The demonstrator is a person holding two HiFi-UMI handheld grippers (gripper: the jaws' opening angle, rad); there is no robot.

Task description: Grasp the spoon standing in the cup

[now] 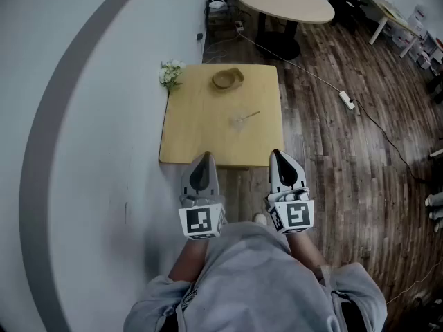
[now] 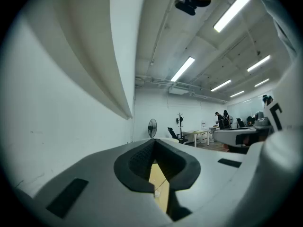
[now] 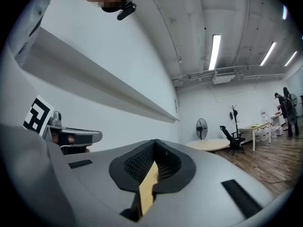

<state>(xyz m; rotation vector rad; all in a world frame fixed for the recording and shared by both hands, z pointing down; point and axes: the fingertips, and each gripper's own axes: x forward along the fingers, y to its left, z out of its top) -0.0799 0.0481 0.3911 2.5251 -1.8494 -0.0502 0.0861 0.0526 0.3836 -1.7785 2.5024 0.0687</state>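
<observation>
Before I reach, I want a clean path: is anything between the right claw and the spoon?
Nothing visible does. Only bare table lies between the right claw and the spoon; the cup and flowers sit beyond it.

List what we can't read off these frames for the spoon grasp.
- Thin item on the table: head view, too small to confirm that it's the spoon.
- Cup: head view, too small to see what is inside.
- Gripper views: the left gripper and right gripper themselves cover all but a sliver of table, and the Cup is hidden in both.
</observation>
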